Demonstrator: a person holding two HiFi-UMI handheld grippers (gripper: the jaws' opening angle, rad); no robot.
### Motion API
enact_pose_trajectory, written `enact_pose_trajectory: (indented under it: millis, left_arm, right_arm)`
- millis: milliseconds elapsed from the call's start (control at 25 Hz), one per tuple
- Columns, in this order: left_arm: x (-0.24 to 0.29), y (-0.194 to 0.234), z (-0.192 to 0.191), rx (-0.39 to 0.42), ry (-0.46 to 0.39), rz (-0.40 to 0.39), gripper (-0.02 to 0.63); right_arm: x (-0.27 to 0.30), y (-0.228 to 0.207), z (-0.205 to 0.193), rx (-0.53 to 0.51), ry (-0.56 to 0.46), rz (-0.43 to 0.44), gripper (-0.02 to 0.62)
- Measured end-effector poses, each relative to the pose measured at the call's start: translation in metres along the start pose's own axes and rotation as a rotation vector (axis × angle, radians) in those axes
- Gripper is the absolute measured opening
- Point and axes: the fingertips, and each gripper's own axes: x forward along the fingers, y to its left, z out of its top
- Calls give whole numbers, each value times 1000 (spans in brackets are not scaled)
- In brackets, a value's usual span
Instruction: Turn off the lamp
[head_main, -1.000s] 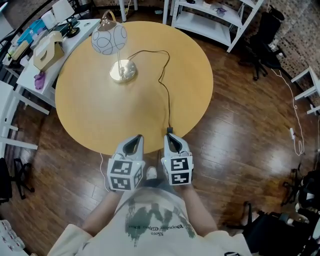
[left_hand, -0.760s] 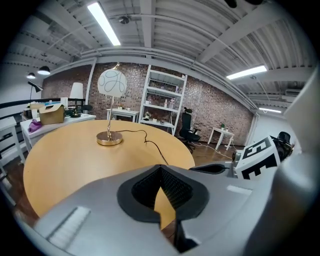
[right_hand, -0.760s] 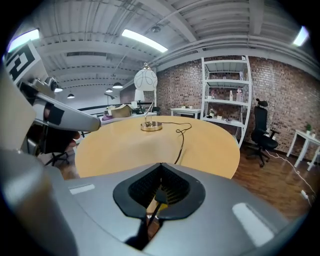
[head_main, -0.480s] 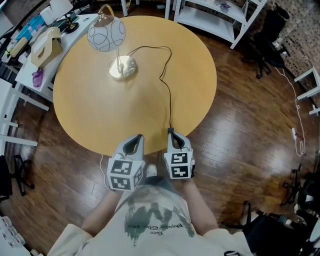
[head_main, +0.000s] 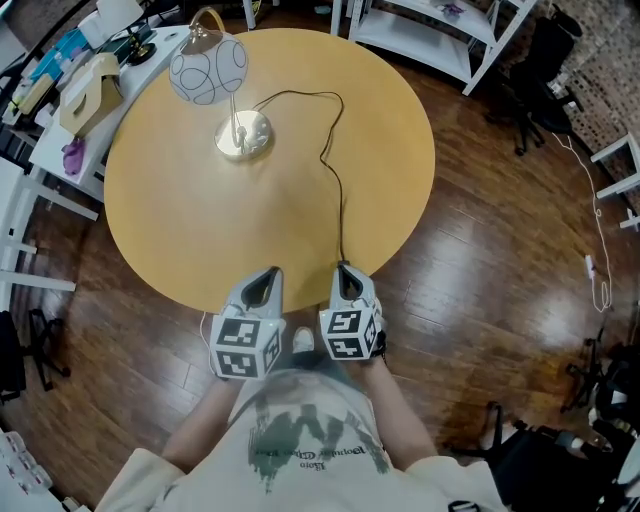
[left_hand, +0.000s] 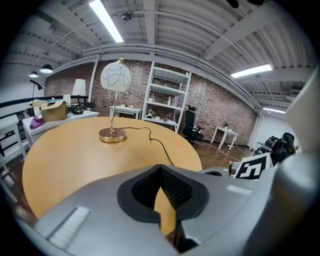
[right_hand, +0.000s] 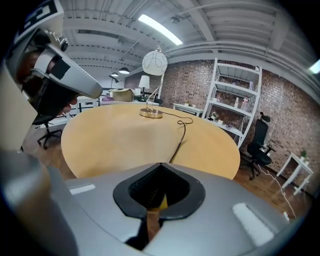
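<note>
Near the tabletop's (head_main: 190, 225) far left edge stands the lamp (head_main: 208, 72), well apart from both grippers. At its near edge, left gripper (head_main: 268, 274) and right gripper (head_main: 344, 270) hover, fingers pressed together, gripping nothing

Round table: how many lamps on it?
1. The lamp stands at the far left of the table. Its cord runs to the near edge, by the right gripper. Nothing on the table could hide another.

Probably an office loft: brick wall (left_hand: 220, 107), shelving (left_hand: 167, 97), office chairs (left_hand: 191, 129).
</note>
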Motion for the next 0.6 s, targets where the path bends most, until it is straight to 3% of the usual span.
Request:
enact_pose_trajectory:
  millis: [240, 600]
  left_arm:
    - [2, -4, -1, 6, 4, -4, -5]
    - [1, -7, 2, 11, 1, -6, -5]
  right_arm:
    - [-4, -8, -4, 231, -115, 40, 0]
    - [-17, -13, 1, 188, -93, 14, 0]
